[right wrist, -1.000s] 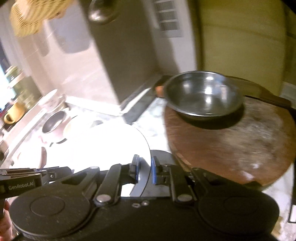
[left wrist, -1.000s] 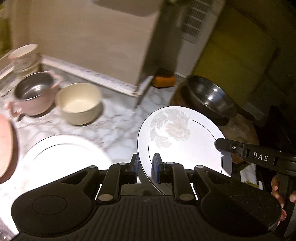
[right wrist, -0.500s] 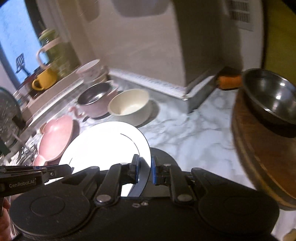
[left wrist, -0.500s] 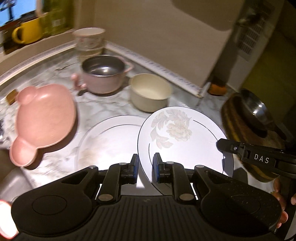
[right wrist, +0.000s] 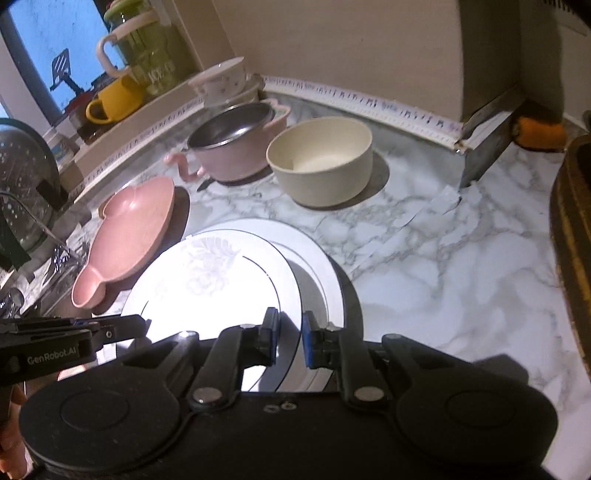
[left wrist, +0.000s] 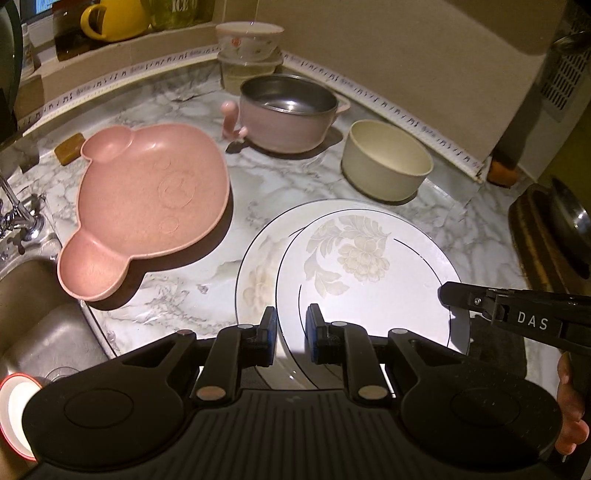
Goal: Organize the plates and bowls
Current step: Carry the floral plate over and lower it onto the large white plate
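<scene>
Both grippers hold one white floral plate (left wrist: 369, 280) by its rim. My left gripper (left wrist: 291, 334) is shut on its near edge; my right gripper (right wrist: 289, 341) is shut on its other side, and the plate shows in the right wrist view (right wrist: 214, 291) too. The held plate hovers just above a second white floral plate (left wrist: 258, 266) lying on the marble counter, also in the right wrist view (right wrist: 317, 266). A pink bear-shaped plate (left wrist: 147, 199), a pink steel-lined pot (left wrist: 288, 114) and a cream bowl (left wrist: 386, 162) stand behind.
A sink (left wrist: 33, 325) with a tap (left wrist: 18, 210) lies at the left. A wooden board (left wrist: 532, 236) with a steel bowl (left wrist: 569, 221) is at the right. Stacked floral bowls (left wrist: 249, 48), a yellow mug (left wrist: 110, 18) and a green jug (right wrist: 147, 55) stand along the back ledge.
Both grippers have carried the held plate leftward from near the wooden board to above the second plate on the counter. Both grips are unchanged.
</scene>
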The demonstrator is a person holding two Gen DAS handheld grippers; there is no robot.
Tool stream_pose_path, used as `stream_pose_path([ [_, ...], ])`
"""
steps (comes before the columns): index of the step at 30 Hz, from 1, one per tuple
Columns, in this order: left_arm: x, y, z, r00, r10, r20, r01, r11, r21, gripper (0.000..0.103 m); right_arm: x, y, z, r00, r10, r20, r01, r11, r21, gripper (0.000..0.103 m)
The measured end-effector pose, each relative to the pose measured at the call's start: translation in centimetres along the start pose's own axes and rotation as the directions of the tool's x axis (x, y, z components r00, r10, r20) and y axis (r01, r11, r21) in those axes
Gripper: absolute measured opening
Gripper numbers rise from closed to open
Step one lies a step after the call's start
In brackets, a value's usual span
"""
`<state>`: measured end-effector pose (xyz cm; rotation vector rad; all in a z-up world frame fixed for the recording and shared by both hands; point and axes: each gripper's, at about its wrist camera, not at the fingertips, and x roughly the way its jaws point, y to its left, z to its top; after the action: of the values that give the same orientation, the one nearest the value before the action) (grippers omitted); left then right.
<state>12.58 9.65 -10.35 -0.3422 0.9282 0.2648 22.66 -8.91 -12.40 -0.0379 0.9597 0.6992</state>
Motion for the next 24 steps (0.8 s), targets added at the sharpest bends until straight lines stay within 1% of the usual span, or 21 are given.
stream_pose_path([
  [13,2.2,0.0,0.0,0.998,0.016,-0.053,-0.015,1.000,0.022,0.016,1.9,-0.2,-0.1,0.998,-0.030,-0.056,0.029,0.999,-0.014,0.014],
  [19,2.4,-0.2,0.4,0.997,0.021,-0.070,-0.019,0.999,0.041,0.016,2.1,-0.1,0.3,0.998,-0.036,-0.059,0.035,0.999,-0.016,0.014],
  [24,2.6,0.0,0.8,0.995,0.015,-0.094,-0.012,0.999,0.034,0.016,2.2,0.0,0.5,0.997,-0.039,-0.064,0.039,0.999,-0.008,0.014],
])
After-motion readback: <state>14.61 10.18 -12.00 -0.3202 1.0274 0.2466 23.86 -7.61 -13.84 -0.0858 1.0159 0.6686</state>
